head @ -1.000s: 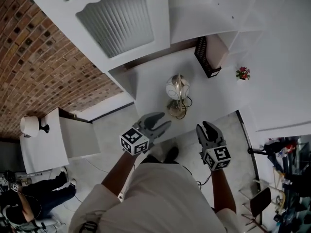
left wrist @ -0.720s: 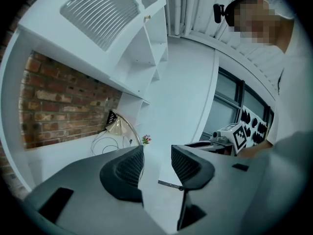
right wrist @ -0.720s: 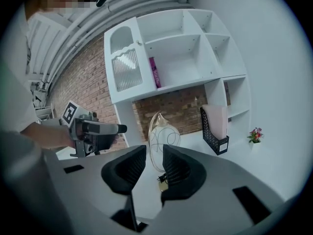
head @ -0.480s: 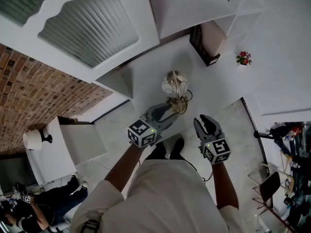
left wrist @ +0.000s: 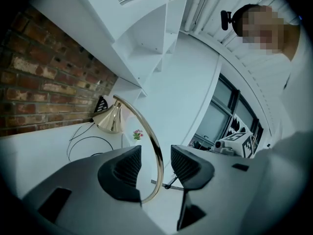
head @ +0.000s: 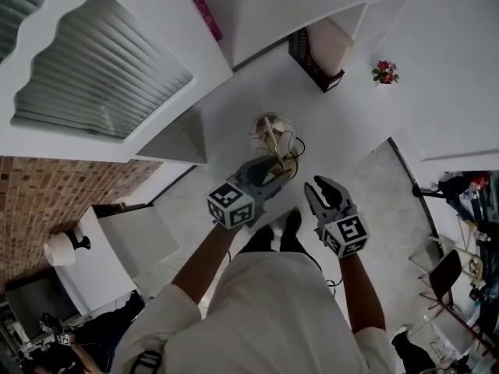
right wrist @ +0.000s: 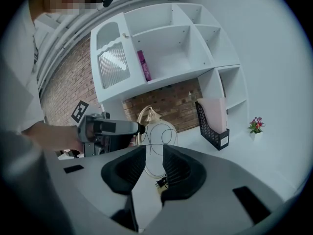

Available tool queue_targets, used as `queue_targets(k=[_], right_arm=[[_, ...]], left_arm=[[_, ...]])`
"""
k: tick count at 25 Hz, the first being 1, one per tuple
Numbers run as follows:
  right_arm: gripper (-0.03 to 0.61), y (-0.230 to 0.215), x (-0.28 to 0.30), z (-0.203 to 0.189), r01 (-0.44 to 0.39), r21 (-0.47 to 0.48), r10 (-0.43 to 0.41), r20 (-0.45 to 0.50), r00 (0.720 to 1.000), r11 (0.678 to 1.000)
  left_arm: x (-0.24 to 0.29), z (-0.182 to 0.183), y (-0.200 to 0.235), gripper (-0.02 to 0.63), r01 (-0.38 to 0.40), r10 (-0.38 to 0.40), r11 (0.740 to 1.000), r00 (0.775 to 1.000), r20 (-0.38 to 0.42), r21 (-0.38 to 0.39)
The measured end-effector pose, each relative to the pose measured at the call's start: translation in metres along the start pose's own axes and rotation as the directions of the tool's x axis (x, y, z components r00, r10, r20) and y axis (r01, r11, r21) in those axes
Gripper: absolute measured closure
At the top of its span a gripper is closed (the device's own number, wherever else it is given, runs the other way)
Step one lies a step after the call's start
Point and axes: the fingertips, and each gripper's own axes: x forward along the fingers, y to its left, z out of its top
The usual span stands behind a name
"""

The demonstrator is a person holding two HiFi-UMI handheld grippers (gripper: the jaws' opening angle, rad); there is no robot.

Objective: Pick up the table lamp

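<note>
On white desk [head: 351, 123], below shelf unit [head: 257, 6]: lamp [head: 273, 139], upright, cord [left wrist: 80, 141] looped at base. Left gripper [head: 274, 176] at lamp: jaws apart, brass hoop [left wrist: 155, 146] between them, gap either side, pads not pressing. Right gripper [head: 322, 189] near lamp, on person's side: jaws narrowly parted, nothing between them, lamp visible beyond gap. File holder [head: 306, 53] and flower pot [head: 384, 72] at desk back, well apart from lamp.

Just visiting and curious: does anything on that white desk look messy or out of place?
Only the black cord of the brass table lamp: it sprawls in loose loops over the white desk, its plug lying unplugged.
</note>
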Motion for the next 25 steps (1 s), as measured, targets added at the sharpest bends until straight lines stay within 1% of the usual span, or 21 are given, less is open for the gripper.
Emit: queue_targets(k=[3, 7, 11, 16, 19, 23, 25], right_arm=[[0.457, -0.002, 0.006, -0.002, -0.001, 0.026, 0.001, 0.02, 1.0, 1.0], [0.457, -0.005, 0.014, -0.012, -0.013, 0.034, 0.013, 0.004, 1.0, 0.999], [0.457, -0.012, 0.023, -0.019, -0.012, 0.097, 0.011, 0.02, 1.0, 0.995], [0.457, -0.016, 0.029, -0.024, -0.009, 0.128, 0.005, 0.031, 1.0, 0.992], [0.457, -0.018, 0.034, -0.028, -0.012, 0.145, 0.008, 0.031, 1.0, 0.989], [0.457, -0.026, 0.037, -0.035, -0.024, 0.161, 0.019, 0.029, 0.999, 0.987], [0.457, -0.027, 0.04, -0.038, -0.03, 0.169, 0.026, 0.028, 0.999, 0.985]], left_arm=[[0.01, 0.004, 0.002, 0.428, 0.031, -0.031, 0.999, 1.0, -0.003, -0.023], [0.024, 0.014, 0.002, 0.44, 0.075, -0.074, 0.994, 0.997, 0.015, -0.075], [0.036, 0.025, 0.005, 0.459, 0.112, -0.107, 0.983, 0.993, 0.04, -0.145], [0.041, 0.038, 0.008, 0.494, 0.159, -0.141, 0.949, 0.986, 0.087, -0.273], [0.042, 0.043, 0.013, 0.534, 0.153, -0.128, 0.93, 0.987, 0.095, -0.335], [0.046, 0.052, 0.02, 0.614, 0.155, -0.113, 0.906, 0.985, 0.128, -0.393], [0.047, 0.056, 0.021, 0.614, 0.166, -0.118, 0.897, 0.983, 0.139, -0.41]])
